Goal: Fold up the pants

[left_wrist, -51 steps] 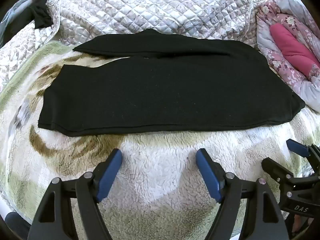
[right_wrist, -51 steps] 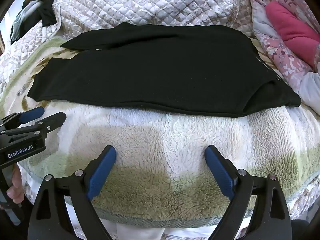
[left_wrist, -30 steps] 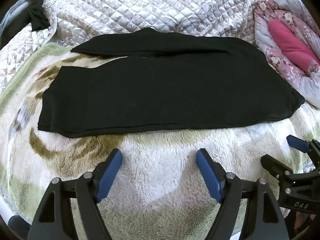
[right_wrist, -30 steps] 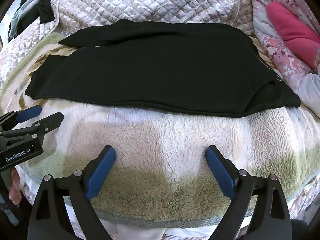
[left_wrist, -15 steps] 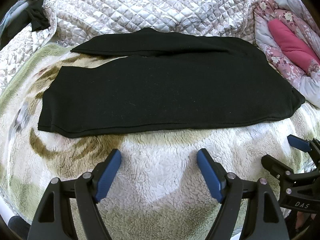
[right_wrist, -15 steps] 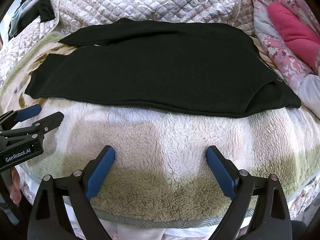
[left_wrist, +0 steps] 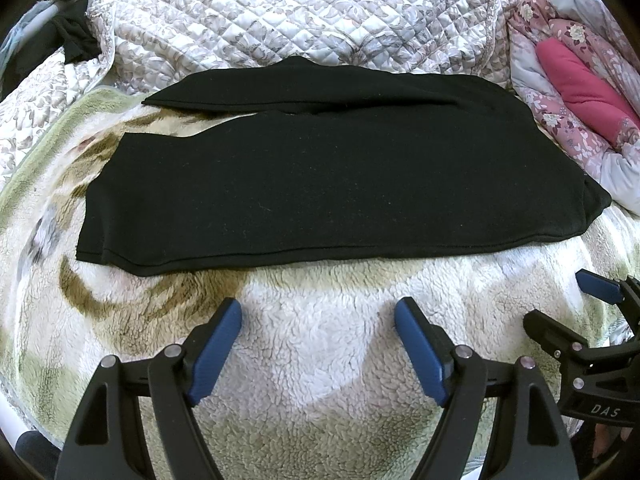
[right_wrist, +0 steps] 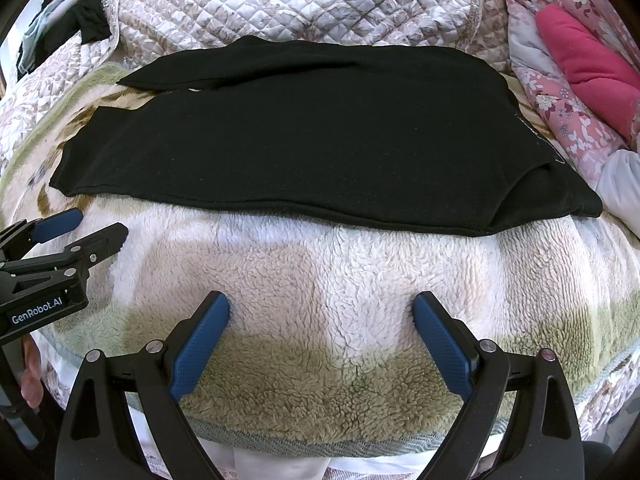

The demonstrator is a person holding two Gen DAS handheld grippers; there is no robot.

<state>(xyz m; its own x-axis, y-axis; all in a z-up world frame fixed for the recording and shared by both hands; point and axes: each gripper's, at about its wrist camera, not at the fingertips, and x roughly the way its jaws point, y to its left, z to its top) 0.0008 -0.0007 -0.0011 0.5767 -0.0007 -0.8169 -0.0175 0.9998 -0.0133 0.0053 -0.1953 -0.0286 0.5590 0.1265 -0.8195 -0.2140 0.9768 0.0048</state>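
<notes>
Black knit pants (left_wrist: 340,184), laid flat with the legs side by side and running crosswise, lie ahead of both tongs on a fluffy cream-and-olive fleece blanket (left_wrist: 320,360). The left gripper (left_wrist: 318,320) hovers over bare fleece near the pants' near edge, its blue-padded fingers spread apart and holding nothing. The right gripper (right_wrist: 320,312), just beside it, is likewise spread wide and clear of the cloth. Beyond the pants lies a quilted floral bedspread (right_wrist: 300,0); to the right of the tongs, a pink rolled cushion (right_wrist: 588,52).
</notes>
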